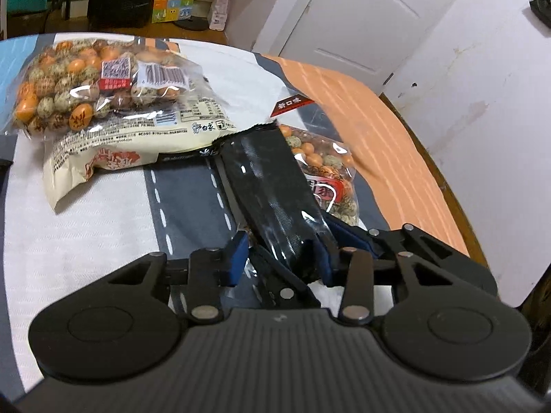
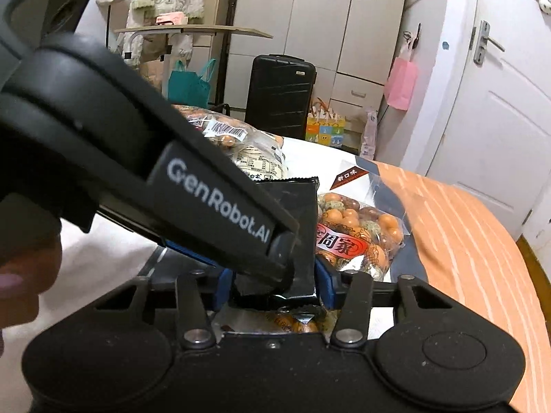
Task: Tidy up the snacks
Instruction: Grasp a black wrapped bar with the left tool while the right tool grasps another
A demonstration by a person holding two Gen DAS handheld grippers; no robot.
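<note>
Snack sorting, grasp stage. The black packet lies slanted near the middle of the surface, its far end against the cream bag and its right side overlapping a clear nut bag. The left hand-held gripper has its 2 blue pads either side of the packet's near end; the right pad presses the film, while the left pad seems to stand just clear, so a firm clench cannot be confirmed. The right hand-held gripper brackets the same packet from the near side, and its pads also appear close to the film without visibly pinching it. No earlier view is available for comparison.

Advice for the step: pinch the flat sealed end rather than the crinkled body, close fully before lifting, and raise the packet clear of the clear nut bag so that it is not dragged along.

Hidden or unclear: the left tool's body blocks much of the right wrist view, covering the packet's middle; another wrapper beneath the right tool is cut off; a second nut bag on top of the cream bag is cropped at the far left edge.
</note>
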